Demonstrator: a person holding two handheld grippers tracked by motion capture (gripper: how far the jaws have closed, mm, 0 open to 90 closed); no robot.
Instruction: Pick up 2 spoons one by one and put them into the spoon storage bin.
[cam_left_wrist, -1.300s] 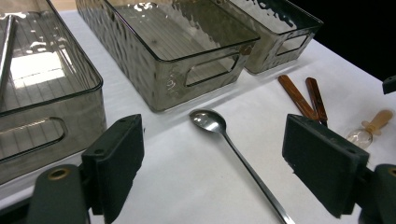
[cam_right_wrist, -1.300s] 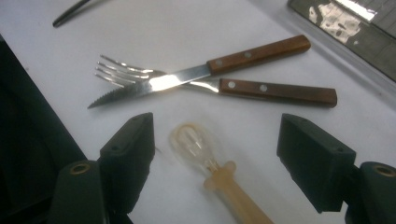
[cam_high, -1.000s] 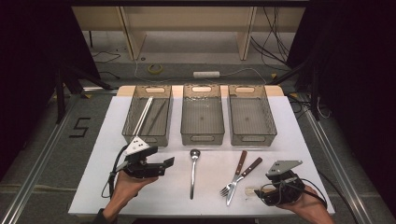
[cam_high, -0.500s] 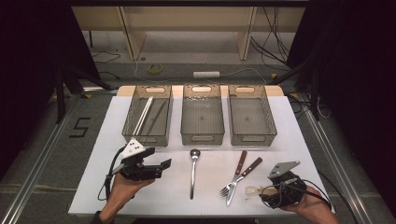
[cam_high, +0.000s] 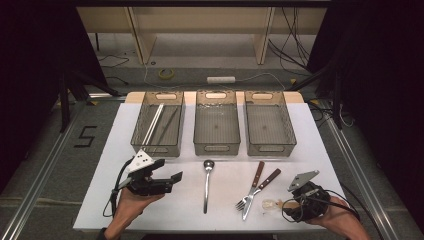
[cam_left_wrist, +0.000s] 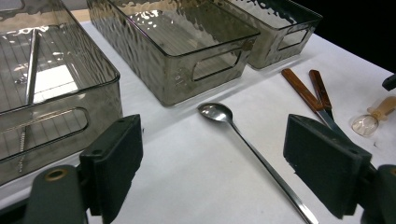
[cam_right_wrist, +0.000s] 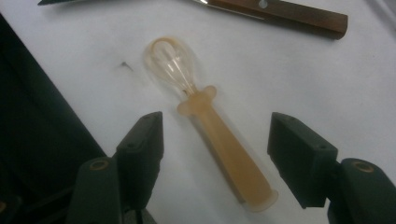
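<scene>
A long steel spoon (cam_high: 206, 185) lies on the white table (cam_high: 310, 145), bowl toward the bins. My left gripper (cam_high: 169, 175) hovers just left of it, open; in the left gripper view the spoon (cam_left_wrist: 247, 144) runs between the two spread pads of my left gripper (cam_left_wrist: 219, 163). A small translucent utensil with an amber handle (cam_high: 272, 204) lies near the front edge. My right gripper (cam_high: 289, 206) is open beside it. In the right gripper view that utensil's handle (cam_right_wrist: 229, 154) lies between the open pads of my right gripper (cam_right_wrist: 215, 149), untouched.
Three smoky clear bins stand in a row behind: the left bin (cam_high: 159, 145) holds thin rods, the middle bin (cam_high: 216, 146) and right bin (cam_high: 270, 146) look empty. A wooden-handled knife (cam_high: 258, 174) and fork (cam_high: 242, 204) lie between the spoon and the small utensil.
Both grippers have drifted slightly toward the table's near edge, the right one settling over the small utensil. Both stay open. Nothing on the table has moved.
</scene>
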